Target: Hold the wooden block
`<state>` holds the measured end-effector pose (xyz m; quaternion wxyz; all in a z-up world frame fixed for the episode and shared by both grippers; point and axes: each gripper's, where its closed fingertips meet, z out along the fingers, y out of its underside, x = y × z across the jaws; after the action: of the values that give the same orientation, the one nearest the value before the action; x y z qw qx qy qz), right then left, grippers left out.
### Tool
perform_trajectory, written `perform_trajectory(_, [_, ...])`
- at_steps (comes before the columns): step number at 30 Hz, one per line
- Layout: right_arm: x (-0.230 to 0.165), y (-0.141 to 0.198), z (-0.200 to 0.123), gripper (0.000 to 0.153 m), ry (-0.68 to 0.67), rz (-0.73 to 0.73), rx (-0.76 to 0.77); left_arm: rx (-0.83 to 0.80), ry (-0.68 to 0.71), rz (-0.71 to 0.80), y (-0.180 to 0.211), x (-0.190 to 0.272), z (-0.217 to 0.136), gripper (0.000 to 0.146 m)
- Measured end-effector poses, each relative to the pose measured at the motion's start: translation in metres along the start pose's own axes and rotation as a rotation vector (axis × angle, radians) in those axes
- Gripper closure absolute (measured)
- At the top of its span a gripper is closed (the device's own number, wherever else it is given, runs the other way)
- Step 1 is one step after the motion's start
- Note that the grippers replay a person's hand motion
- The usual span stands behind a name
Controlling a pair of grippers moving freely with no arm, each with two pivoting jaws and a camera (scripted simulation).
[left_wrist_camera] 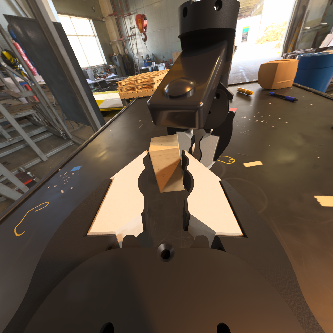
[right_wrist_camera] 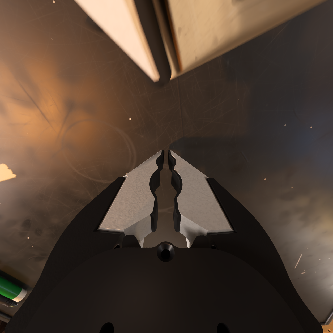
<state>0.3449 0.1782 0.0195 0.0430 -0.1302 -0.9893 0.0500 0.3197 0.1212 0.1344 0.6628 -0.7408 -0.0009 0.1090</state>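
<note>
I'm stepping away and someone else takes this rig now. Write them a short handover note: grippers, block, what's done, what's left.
Left gripper: shut on the wooden block, fingertips on its two sides; block sits tilted, apparently lifted off the table.
Right gripper: nearly shut on nothing, pointing down at the table just beyond the block, not touching it.
Done: block is gripped.
Left: keep the grip steady; right gripper probably need not act.
Clutter far off: box, orange marker, blue pen; green marker near right gripper.

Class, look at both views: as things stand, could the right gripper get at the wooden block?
Probably not readily: the left gripper clamps the wooden block, covering two sides, and the right gripper is shut, pointing at the table.
</note>
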Motion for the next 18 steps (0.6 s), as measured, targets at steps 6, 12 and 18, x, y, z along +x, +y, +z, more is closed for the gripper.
perform_trajectory(6, [-0.0008, 0.0007, -0.0004, 0.149, -0.048, -0.023, -0.012, 0.023, -0.023, -0.060, -0.0008, -0.0119, -0.0061, 0.112])
perform_trajectory(12, [0.0008, 0.0041, -0.0044, 0.149, -0.080, -0.008, 0.025, 0.022, -0.017, -0.053, -0.0014, -0.0102, -0.0053, 0.112])
perform_trajectory(18, [0.0007, 0.0023, -0.0037, 0.149, -0.110, -0.002, 0.059, 0.023, -0.018, -0.050, -0.0022, -0.0099, -0.0055, 0.112])
